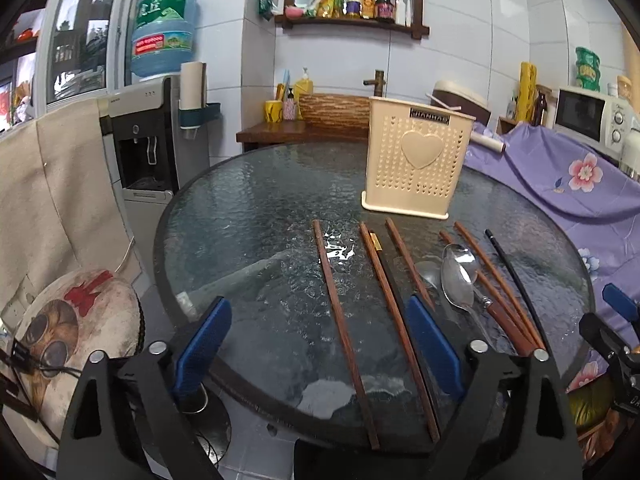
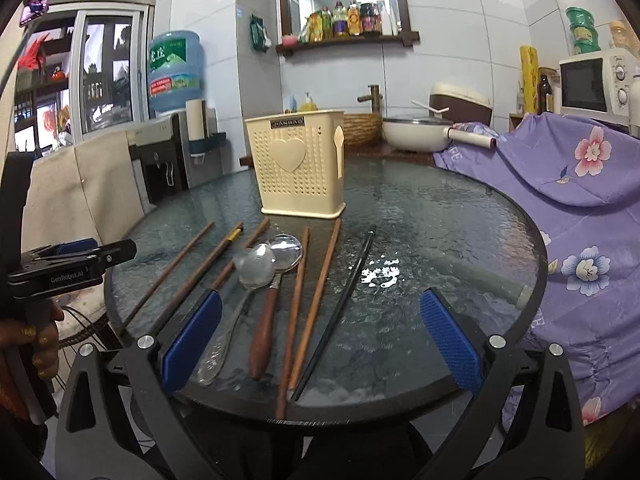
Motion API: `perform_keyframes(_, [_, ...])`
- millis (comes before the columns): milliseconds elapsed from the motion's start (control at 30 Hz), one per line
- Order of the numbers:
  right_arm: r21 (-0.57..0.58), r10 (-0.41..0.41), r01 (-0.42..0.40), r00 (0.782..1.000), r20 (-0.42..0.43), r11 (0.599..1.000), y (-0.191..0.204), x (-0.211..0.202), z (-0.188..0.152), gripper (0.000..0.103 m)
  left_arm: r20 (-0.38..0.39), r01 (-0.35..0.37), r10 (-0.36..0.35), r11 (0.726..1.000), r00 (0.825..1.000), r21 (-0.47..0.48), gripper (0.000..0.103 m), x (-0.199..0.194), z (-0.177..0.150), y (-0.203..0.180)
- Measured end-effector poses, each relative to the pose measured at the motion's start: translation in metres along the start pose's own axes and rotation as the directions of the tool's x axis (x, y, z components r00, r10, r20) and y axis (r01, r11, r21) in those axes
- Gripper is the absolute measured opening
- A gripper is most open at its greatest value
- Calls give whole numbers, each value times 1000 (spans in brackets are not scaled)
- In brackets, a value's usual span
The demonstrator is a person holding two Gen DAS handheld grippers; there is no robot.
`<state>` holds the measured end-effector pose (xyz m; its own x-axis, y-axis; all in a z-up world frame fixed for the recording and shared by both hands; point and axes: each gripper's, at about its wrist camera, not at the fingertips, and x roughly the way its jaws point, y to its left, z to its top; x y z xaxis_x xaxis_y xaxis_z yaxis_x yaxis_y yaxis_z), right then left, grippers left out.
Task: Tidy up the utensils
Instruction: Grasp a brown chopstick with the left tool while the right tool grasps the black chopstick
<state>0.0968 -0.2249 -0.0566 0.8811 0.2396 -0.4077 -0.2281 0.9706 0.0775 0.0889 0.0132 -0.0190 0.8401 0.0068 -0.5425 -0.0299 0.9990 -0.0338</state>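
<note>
A cream perforated utensil holder [image 1: 416, 156] with a heart stands upright at the far side of the round glass table [image 1: 248, 216]; it also shows in the right wrist view [image 2: 298, 164]. Several wooden chopsticks [image 1: 344, 320], two spoons [image 1: 458, 280] and a black chopstick [image 1: 516, 280] lie in a row in front of it. In the right wrist view the spoons [image 2: 272, 264], wooden chopsticks [image 2: 316, 304] and black chopstick [image 2: 340, 308] lie the same way. My left gripper [image 1: 320, 348] is open and empty above the near table edge. My right gripper [image 2: 320, 344] is open and empty too.
A purple floral cloth [image 2: 580, 208] covers furniture at the right. A water dispenser [image 1: 148, 140] and a draped chair [image 1: 60, 192] stand left. A stool with a printed cushion [image 1: 76, 328] sits below left. A sink counter [image 1: 300, 128] lies behind the table.
</note>
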Motion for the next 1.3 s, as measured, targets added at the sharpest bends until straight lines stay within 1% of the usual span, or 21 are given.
perform_keyframes(67, [-13, -26, 26, 999, -34, 1000, -5, 13, 9, 91, -33, 4, -3, 1000, 999, 4, 80, 11, 5, -1])
perform_keyframes(167, [16, -18, 20, 996, -91, 1000, -14, 32, 20, 79, -68, -7, 8, 1000, 998, 7, 78, 24, 15, 0])
perform_keyframes(233, [38, -17, 22, 991, -133, 999, -18, 45, 27, 78, -88, -23, 24, 1000, 996, 9, 76, 33, 22, 1])
perform_keyframes(300, [32, -32, 38, 984, -173, 999, -18, 59, 34, 69, -115, -24, 23, 1000, 993, -1, 70, 43, 28, 3])
perform_keyframes(333, [28, -42, 48, 981, -188, 998, -17, 64, 36, 67, -132, -23, 22, 1000, 991, -3, 68, 48, 32, 3])
perform_keyframes(400, [30, -56, 64, 972, -229, 997, -17, 77, 43, 59, -172, -18, 18, 1000, 985, 3, 62, 62, 39, 1])
perform_keyframes(500, [32, -76, 88, 957, -280, 996, -18, 95, 50, 54, -222, -28, 30, 1000, 975, 15, 55, 81, 45, -1])
perform_keyframes(533, [35, -75, 90, 953, -294, 995, -19, 101, 53, 53, -236, -28, 31, 1000, 971, 14, 54, 87, 47, -1])
perform_keyframes(667, [51, -99, 126, 927, -362, 991, -23, 127, 56, 42, -288, -44, 43, 999, 957, 4, 47, 107, 53, 0])
perform_keyframes(767, [61, -120, 156, 912, -392, 986, -27, 140, 57, 36, -318, -53, 51, 999, 947, 4, 45, 118, 54, 0])
perform_keyframes(933, [85, -109, 161, 895, -433, 983, -31, 158, 60, 31, -365, -48, 42, 999, 930, -10, 43, 132, 54, 2])
perform_keyframes(1000, [88, -100, 154, 890, -444, 984, -29, 165, 60, 30, -363, -57, 54, 998, 930, 2, 42, 134, 55, 0])
perform_keyframes(1100, [93, -82, 142, 878, -472, 986, -26, 175, 59, 28, -372, -58, 56, 998, 927, 7, 39, 137, 58, -2])
perform_keyframes(1300, [73, -90, 141, 875, -477, 987, -20, 184, 62, 26, -382, -64, 67, 998, 922, 21, 38, 152, 68, -2])
